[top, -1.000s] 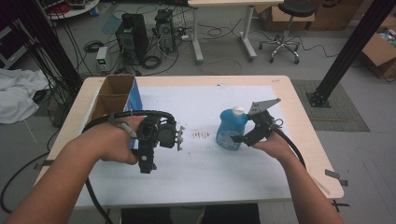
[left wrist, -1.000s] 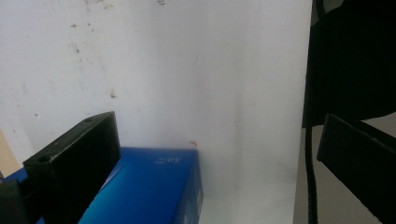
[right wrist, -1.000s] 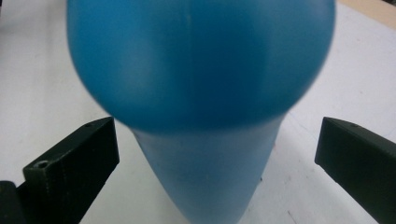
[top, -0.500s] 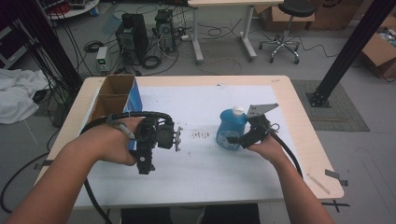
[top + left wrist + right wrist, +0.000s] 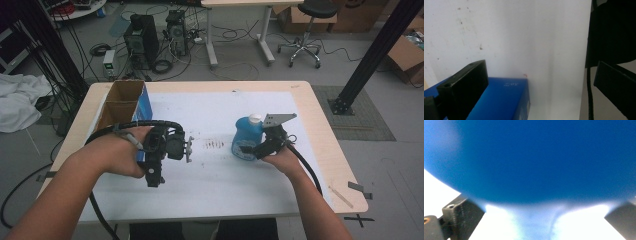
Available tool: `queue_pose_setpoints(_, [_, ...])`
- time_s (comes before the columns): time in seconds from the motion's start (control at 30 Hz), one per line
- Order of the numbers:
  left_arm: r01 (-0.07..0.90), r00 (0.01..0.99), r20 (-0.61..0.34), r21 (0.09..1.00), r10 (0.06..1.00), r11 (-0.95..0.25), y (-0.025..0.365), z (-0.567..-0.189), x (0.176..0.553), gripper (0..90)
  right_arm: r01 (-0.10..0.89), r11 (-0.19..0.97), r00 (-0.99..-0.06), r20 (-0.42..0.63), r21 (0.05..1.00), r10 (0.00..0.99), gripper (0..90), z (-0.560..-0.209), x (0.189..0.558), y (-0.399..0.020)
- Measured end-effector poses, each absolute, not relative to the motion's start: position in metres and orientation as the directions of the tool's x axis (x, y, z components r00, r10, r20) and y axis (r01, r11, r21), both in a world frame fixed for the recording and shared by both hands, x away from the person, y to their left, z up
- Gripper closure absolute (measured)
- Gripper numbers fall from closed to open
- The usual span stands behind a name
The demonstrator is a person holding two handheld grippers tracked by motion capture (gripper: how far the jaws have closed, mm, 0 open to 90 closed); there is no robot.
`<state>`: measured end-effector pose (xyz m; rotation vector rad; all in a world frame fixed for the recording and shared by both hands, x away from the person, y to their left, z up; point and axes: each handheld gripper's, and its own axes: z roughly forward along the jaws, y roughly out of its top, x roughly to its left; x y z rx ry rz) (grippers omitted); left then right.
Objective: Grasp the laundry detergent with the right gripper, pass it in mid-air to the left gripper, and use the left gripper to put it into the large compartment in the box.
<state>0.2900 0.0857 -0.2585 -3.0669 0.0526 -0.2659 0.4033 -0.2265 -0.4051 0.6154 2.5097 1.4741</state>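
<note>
Right hand-held gripper (image 5: 252, 150) is on the blue bottle (image 5: 246, 140), right of centre on the table (image 5: 310, 100). Its jaws have just been closing, wide on either side of the bottle's body, not yet squeezing it. Best to centre the jaws on the belly and clamp evenly so it won't tip. Left hand-held gripper (image 5: 152, 177) hangs open beside the blue box (image 5: 499, 100).

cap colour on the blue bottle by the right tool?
White: the small round cap on the blue plastic bottle shows best in the high view.
</note>
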Motion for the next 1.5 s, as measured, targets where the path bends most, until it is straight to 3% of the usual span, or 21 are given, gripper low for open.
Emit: queue_pose_setpoints(1.5, [-0.021,0.986,0.165,-0.073,-0.033,-0.997,0.086,-0.2596,0.2925,0.1,0.241,0.391,-0.9,0.053,0.888,0.433,28.1,-0.4119,0.4006,-0.2267])
